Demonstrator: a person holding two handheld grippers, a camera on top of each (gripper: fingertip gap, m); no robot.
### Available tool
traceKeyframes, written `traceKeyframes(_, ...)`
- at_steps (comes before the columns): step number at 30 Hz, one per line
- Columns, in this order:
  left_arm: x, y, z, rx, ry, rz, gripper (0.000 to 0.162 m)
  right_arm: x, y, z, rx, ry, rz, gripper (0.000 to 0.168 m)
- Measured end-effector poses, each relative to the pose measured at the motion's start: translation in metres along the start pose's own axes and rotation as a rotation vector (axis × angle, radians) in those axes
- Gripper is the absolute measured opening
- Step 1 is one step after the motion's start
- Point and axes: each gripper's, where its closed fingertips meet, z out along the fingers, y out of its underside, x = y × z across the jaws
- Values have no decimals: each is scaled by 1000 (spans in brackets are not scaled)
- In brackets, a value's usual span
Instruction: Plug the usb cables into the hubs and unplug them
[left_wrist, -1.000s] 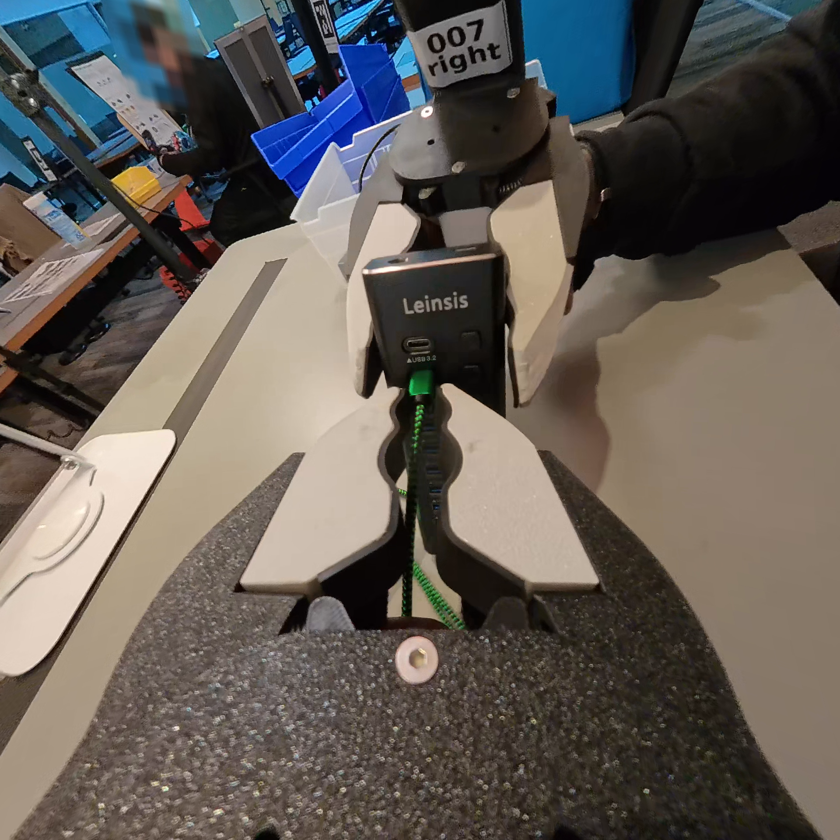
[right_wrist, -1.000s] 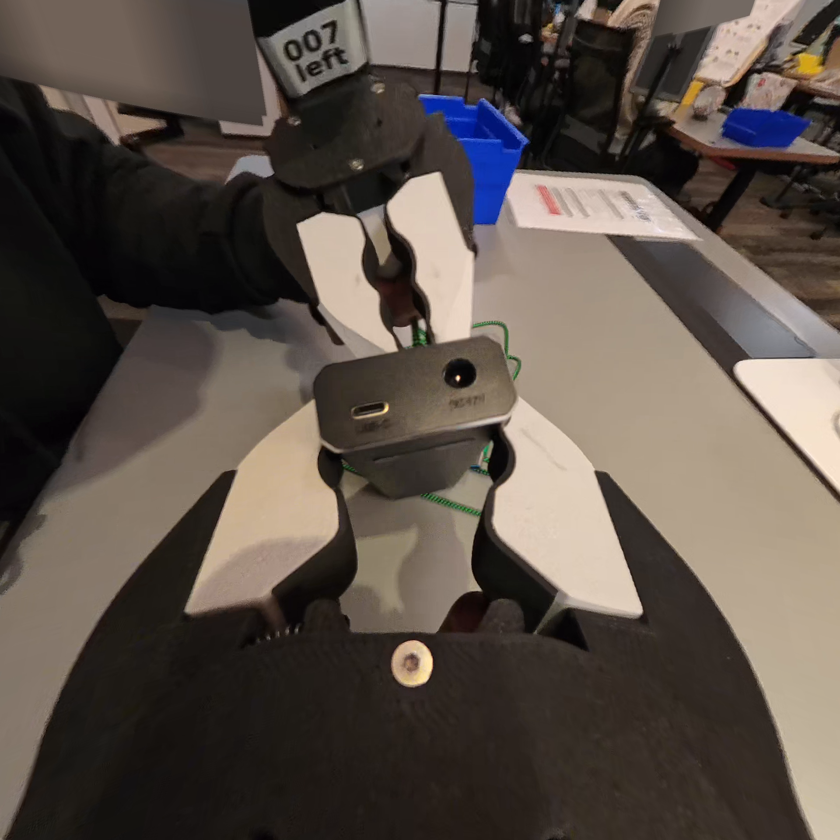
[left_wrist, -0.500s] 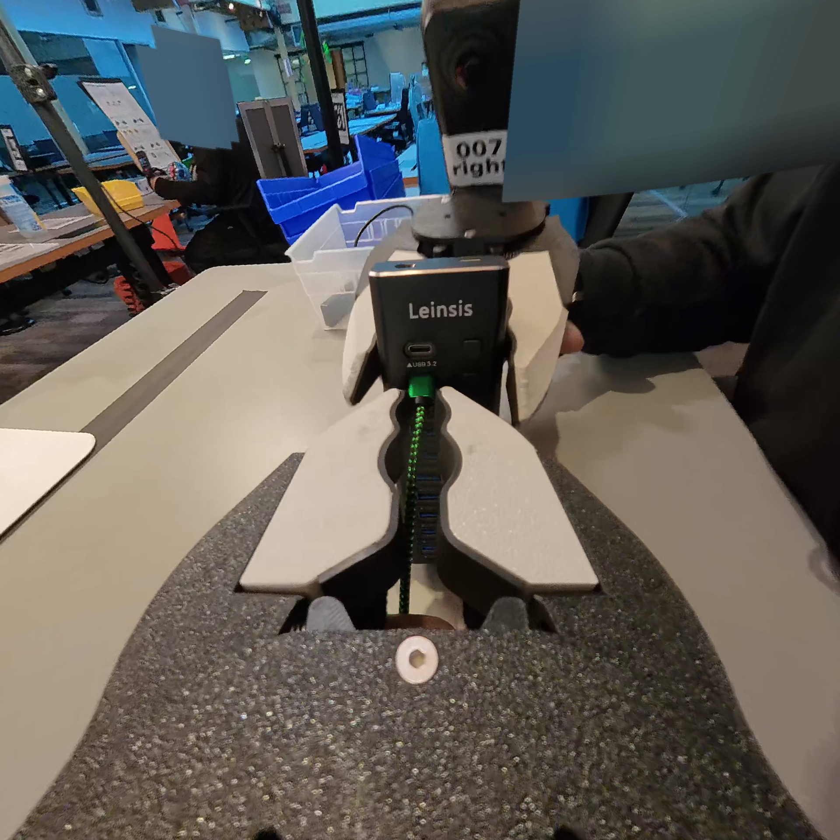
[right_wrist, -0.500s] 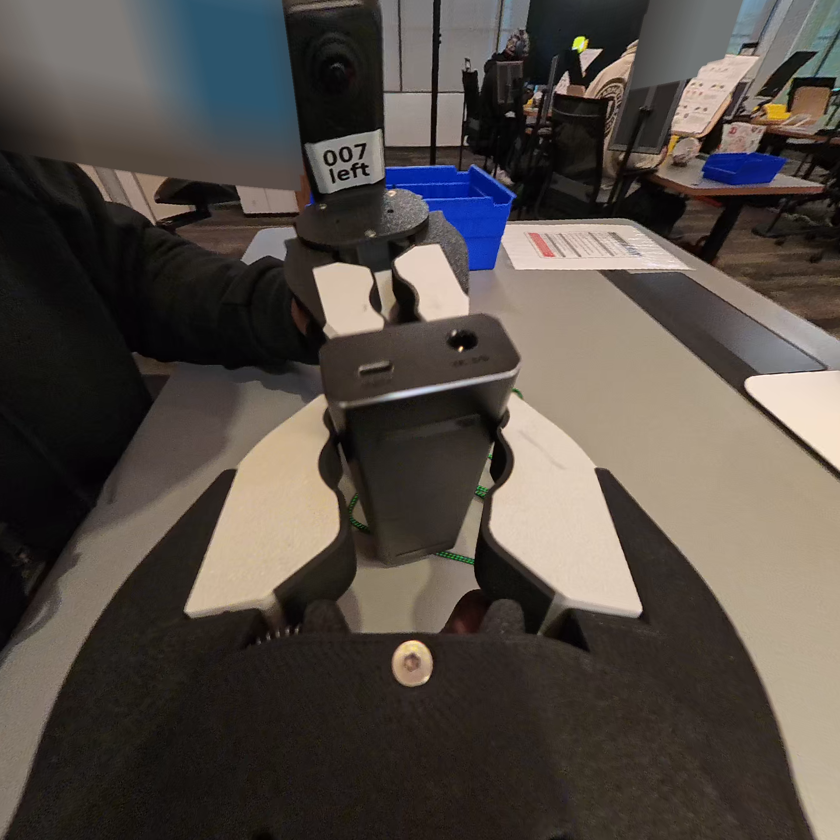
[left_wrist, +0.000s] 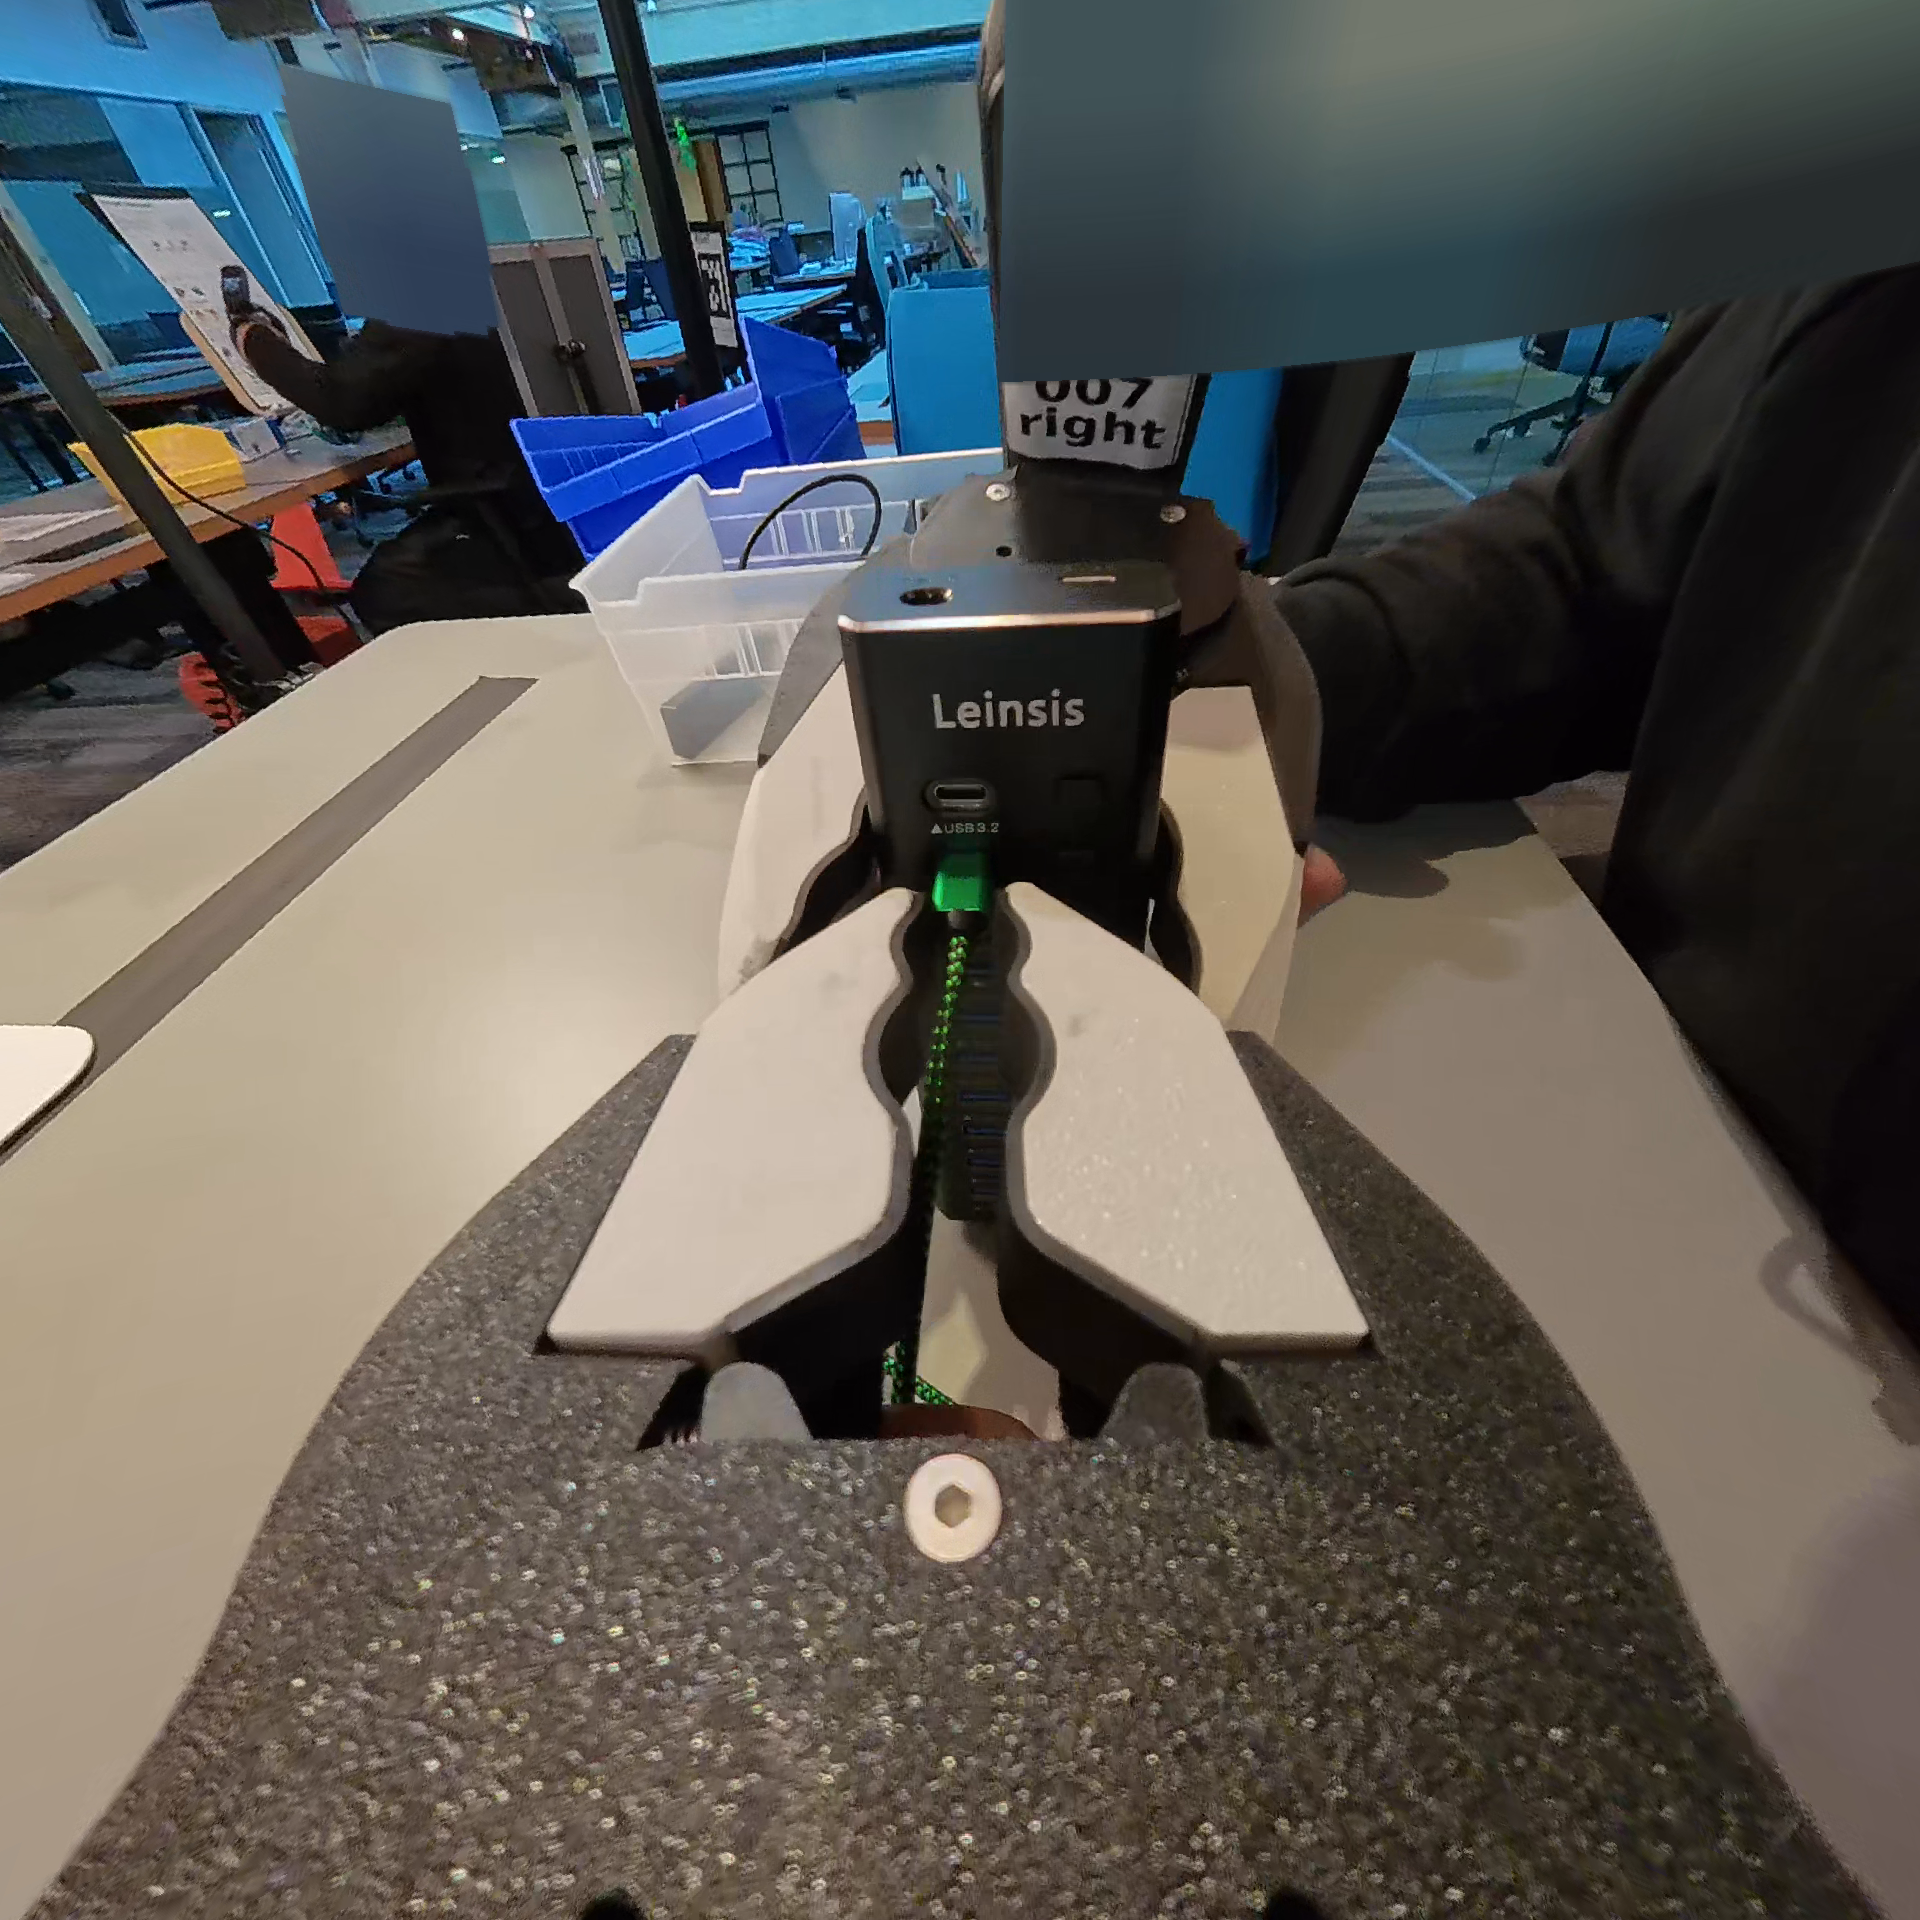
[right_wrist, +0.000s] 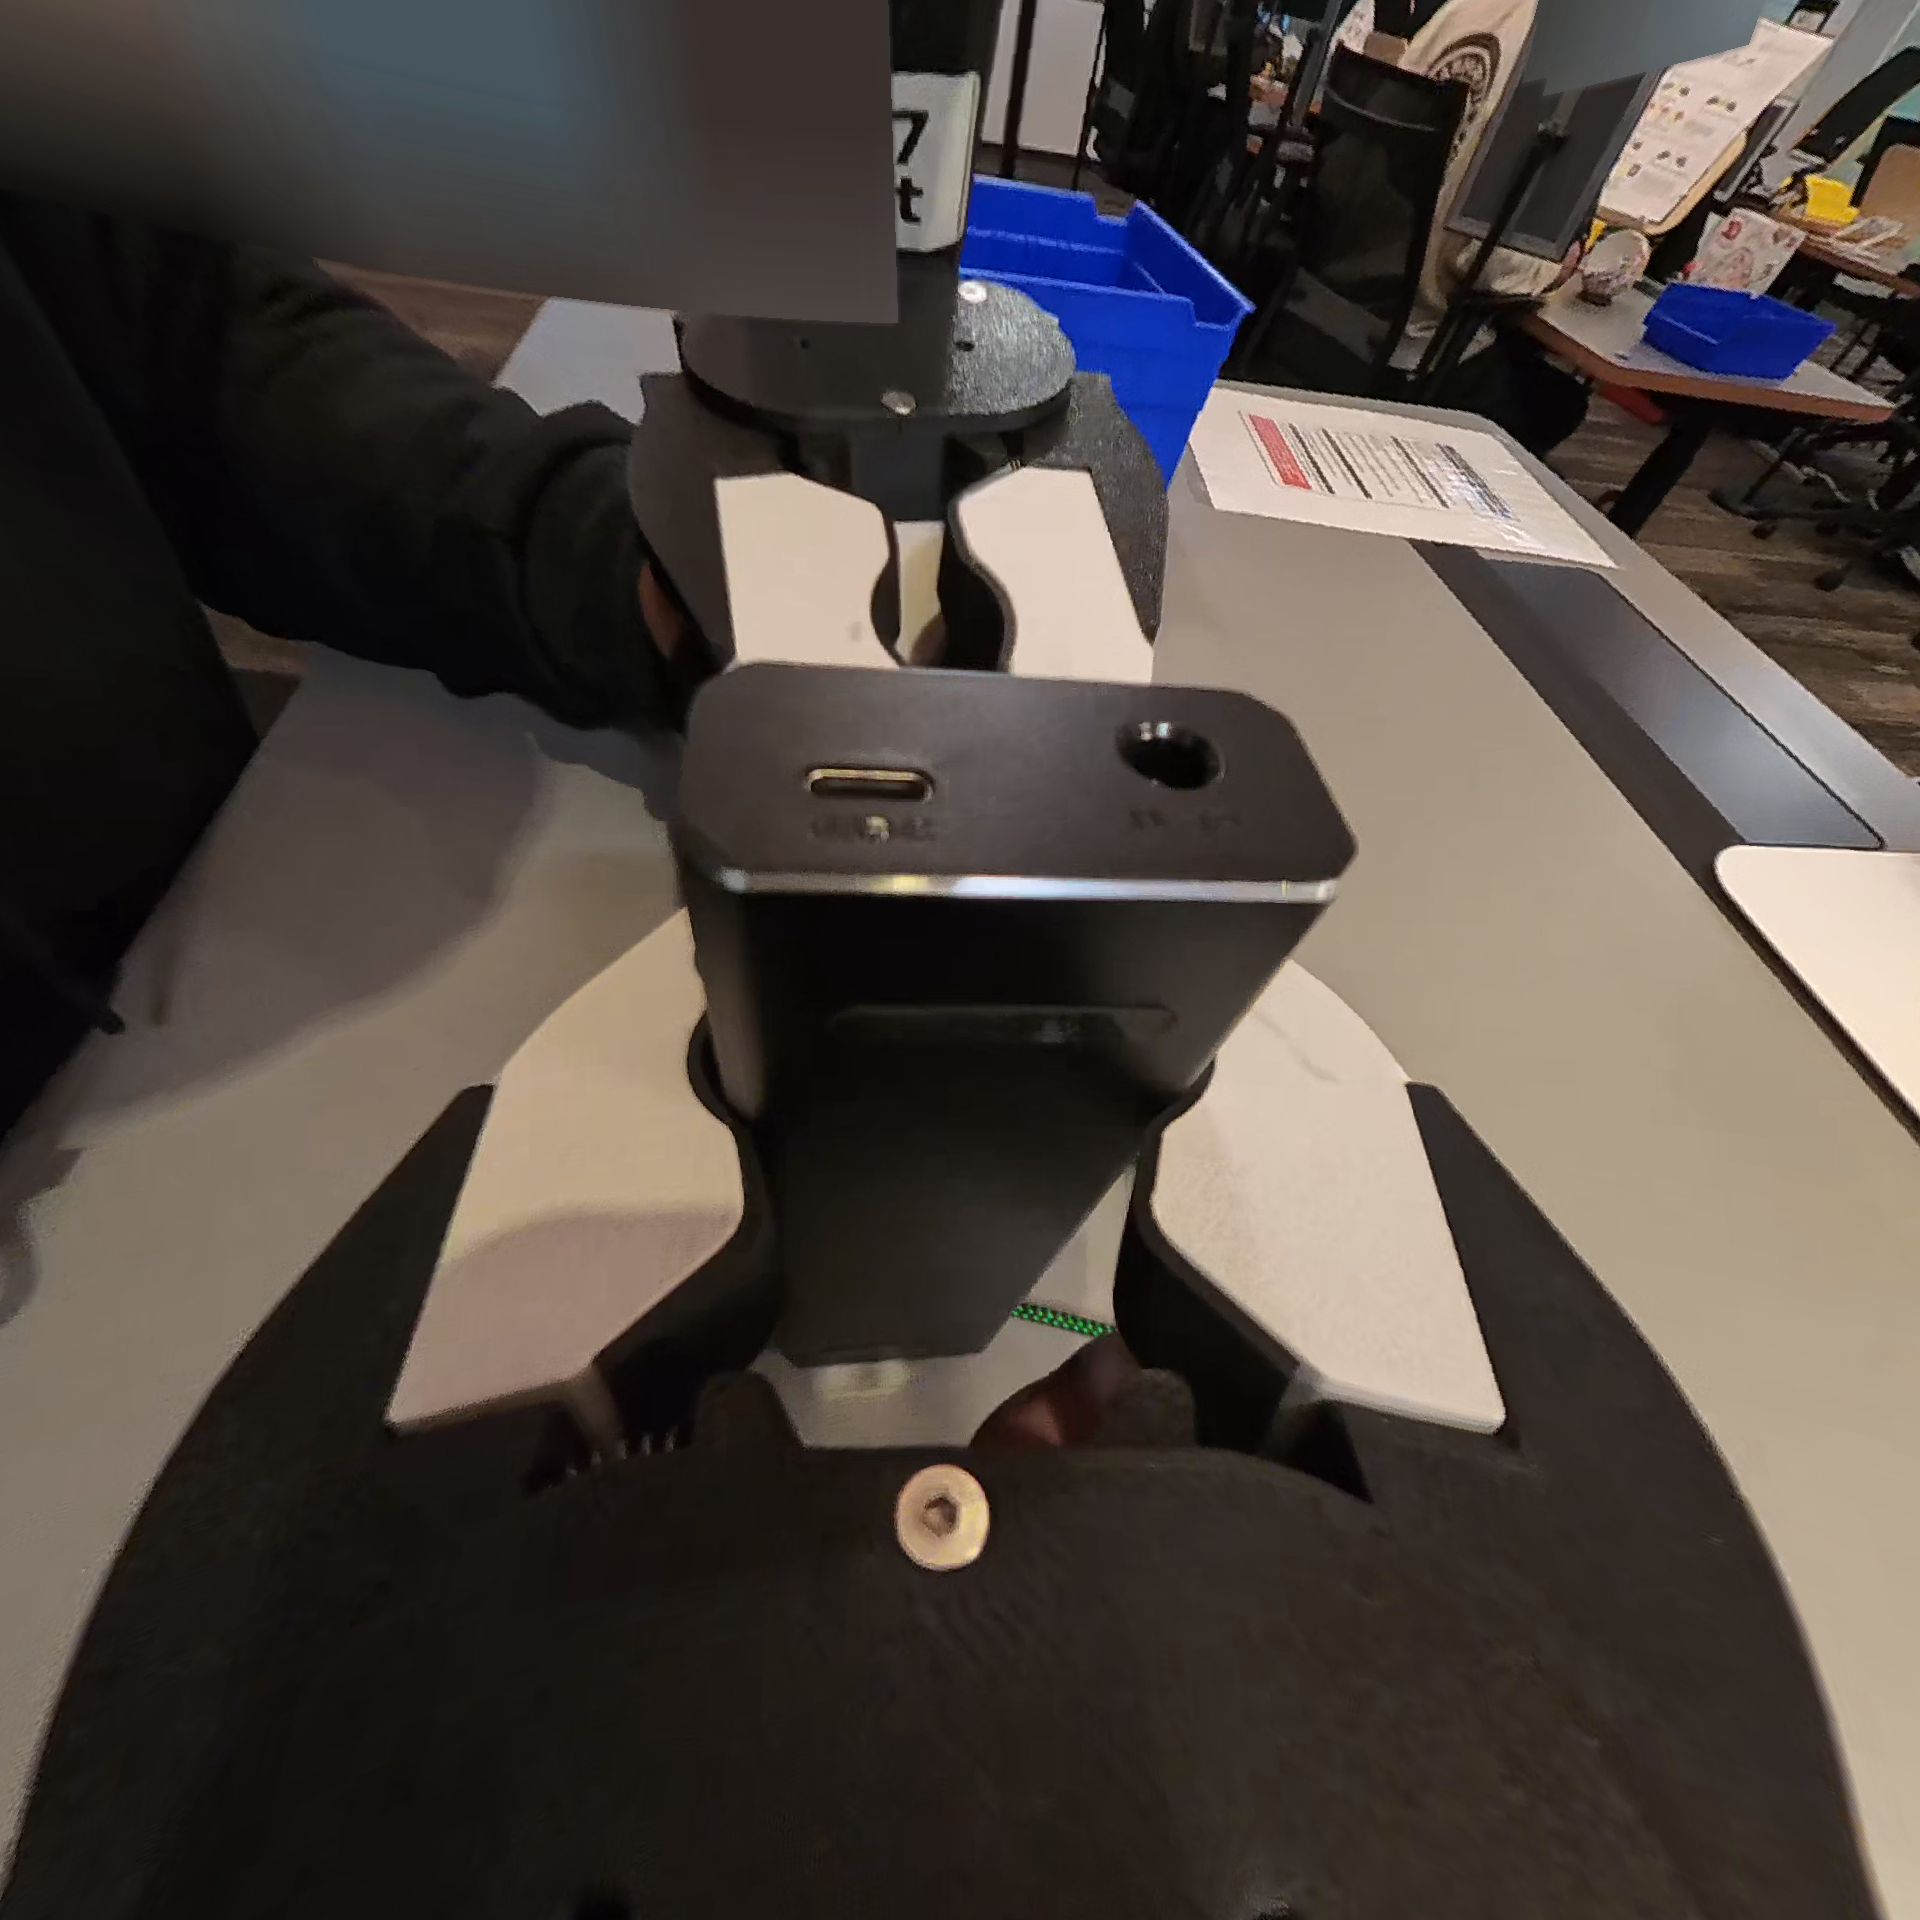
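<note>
Both tools have tipped up since a second ago, standing the hub (right_wrist: 997, 997) on end above the bench (left_wrist: 364, 1039). Right tool (right_wrist: 951, 1122) clamps the hub's sides; left tool (left_wrist: 961, 914) pinches the green cable (left_wrist: 940, 1029) (its plug seated in the hub's face).

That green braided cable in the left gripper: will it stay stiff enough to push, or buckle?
The braided cable probably buckles under push: it droops and curls behind the left gripper. Its green plug looks rigid, so pinch there. The hub seems solid and braced.
</note>
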Motion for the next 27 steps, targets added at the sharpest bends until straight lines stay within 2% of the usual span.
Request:
traceKeyframes(9, 1, 4, -1, -7, 22, 6, 10, -2, 4, 2, -16, -10, -9, 77)
traceKeyframes(14, 2, 4, -1, -30, 0, 47, 10, -2, 1, 1, 20, 2, -9, 77)
traceKeyframes(19, 4, 4, -1, -18, 13, 54, 10, -5, -14, 0, 136, -3, 54, 80)
traceKeyframes(27, 7, 1, -3, -16, 35, 85, 10, -8, -18, -2, 144, 3, 16, 75)
